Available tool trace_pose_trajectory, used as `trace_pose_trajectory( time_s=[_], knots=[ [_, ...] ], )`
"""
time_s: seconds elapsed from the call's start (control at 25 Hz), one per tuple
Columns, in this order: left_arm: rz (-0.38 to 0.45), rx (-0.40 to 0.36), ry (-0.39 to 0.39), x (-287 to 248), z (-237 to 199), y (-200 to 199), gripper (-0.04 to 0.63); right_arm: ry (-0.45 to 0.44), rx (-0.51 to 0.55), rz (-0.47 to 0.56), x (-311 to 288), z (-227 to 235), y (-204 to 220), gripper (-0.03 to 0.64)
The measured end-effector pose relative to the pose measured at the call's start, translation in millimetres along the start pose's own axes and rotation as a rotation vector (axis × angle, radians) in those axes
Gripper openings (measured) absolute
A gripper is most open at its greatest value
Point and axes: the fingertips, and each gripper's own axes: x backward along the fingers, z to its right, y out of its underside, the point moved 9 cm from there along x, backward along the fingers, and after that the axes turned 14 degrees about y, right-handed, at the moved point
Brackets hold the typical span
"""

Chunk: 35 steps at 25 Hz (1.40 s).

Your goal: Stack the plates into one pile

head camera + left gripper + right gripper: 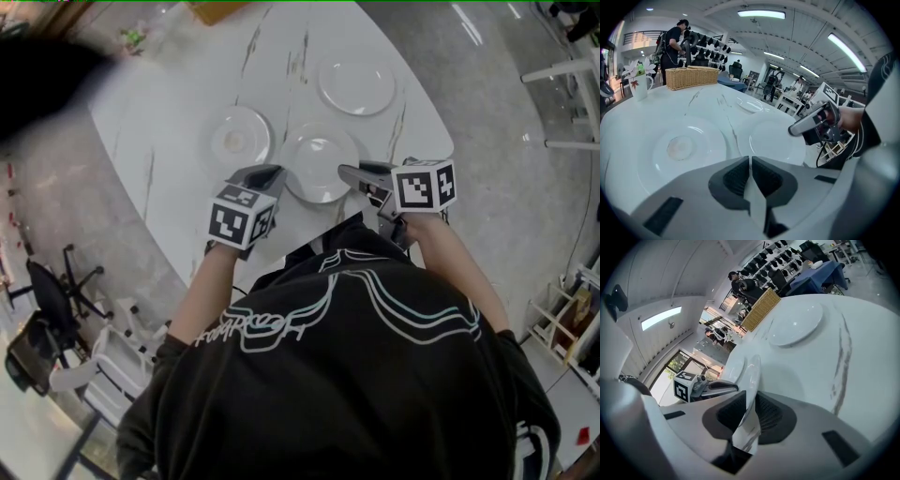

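Three white plates lie on the white marble table [187,84]. The left plate [241,138] [682,147] has a faint stain in its middle. The middle plate [319,161] [771,140] lies nearest me. The far plate [356,86] [796,325] sits alone to the right. My right gripper [345,172] [749,399] is shut on the right rim of the middle plate [750,373], which shows edge-on between the pads. At that plate's left side my left gripper [277,172] [750,161] is shut with nothing between its jaws.
A wicker basket [691,76] and a mug with flowers [640,84] stand at the table's far side. The table's rounded near edge [281,239] runs just below both grippers. An office chair [56,291] stands on the floor at the left.
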Motion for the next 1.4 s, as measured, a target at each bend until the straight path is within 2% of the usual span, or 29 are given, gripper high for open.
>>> trace_pose_trajectory(
  time_s=[0.4,0.84,1.4],
  knots=[
    [0.025,0.071,0.013,5.6,0.5,3.5,0.038,-0.058,-0.053,0.032,3.2,-3.0,-5.2,0.063],
    [0.06,0.079,-0.011,22.2,3.7,-8.5,0.038,-0.119,-0.072,0.072,14.2,-6.1,-19.9,0.058],
    [0.154,0.052,-0.049,28.0,12.7,-58.8,0.038,-0.124,-0.063,0.181,47.0,12.5,-78.1,0.058]
  ],
)
